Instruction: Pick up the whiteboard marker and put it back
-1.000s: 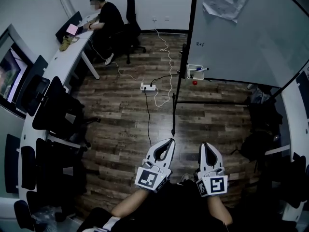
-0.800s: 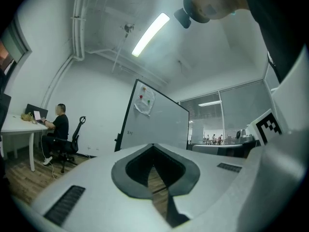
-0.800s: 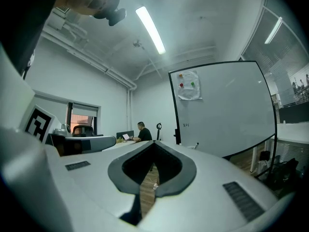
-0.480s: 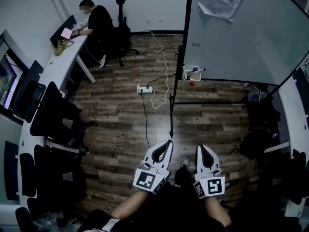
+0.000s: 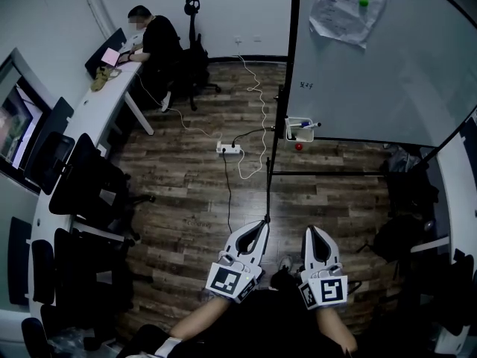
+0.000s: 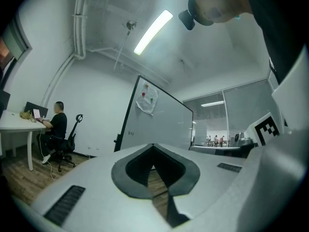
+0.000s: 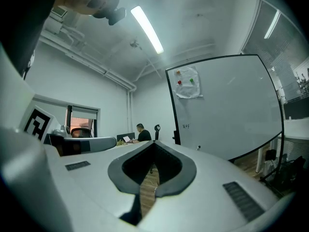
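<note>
A whiteboard marker [image 5: 308, 125] with a blue cap lies in a small white holder [image 5: 299, 130] on the lower left edge of the whiteboard [image 5: 387, 66]. A red magnet [image 5: 299, 146] sits just below the holder. My left gripper [image 5: 261, 224] and right gripper [image 5: 312, 230] are held side by side at the bottom of the head view, far from the holder. Both are shut and empty. In the left gripper view the left gripper [image 6: 153, 147] points level toward the whiteboard [image 6: 154, 120]. The right gripper [image 7: 154, 143] faces the whiteboard [image 7: 227, 110] too.
The whiteboard's black stand foot [image 5: 268, 192] runs along the wooden floor ahead of the grippers. A power strip [image 5: 229, 149] with cables lies left of it. Office chairs [image 5: 82, 185] line a desk [image 5: 89, 103] where a person [image 5: 156, 36] sits. Dark bags [image 5: 406, 192] stand at the right.
Both grippers and the head view have advanced a little over the floor toward the whiteboard stand. The jaws stay shut.
</note>
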Tool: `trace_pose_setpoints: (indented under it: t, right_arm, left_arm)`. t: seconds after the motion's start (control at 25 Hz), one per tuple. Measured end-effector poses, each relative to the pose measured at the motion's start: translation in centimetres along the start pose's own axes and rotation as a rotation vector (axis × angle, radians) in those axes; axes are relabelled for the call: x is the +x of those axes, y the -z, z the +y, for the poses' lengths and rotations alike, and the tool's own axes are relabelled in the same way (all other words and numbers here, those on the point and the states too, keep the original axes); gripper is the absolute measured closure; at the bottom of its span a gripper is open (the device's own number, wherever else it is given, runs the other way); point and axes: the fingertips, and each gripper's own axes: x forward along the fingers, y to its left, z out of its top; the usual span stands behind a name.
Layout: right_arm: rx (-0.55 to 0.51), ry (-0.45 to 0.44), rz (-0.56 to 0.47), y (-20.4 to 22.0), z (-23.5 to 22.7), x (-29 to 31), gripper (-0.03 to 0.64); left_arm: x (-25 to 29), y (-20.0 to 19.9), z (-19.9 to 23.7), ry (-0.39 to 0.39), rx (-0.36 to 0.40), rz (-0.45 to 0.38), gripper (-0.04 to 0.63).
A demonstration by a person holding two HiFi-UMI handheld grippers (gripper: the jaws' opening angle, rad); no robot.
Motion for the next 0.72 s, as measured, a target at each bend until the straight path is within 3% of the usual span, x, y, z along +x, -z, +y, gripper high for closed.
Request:
trace_pose_setpoints:
  t: [0.72]
  right_arm:
    - [0.003,-0.055,0.025,-0.8,-6.9,5.6,0.603]
  left_arm:
    - [8.4,0.0,0.3,-0.027,0.004,-0.017,0.588]
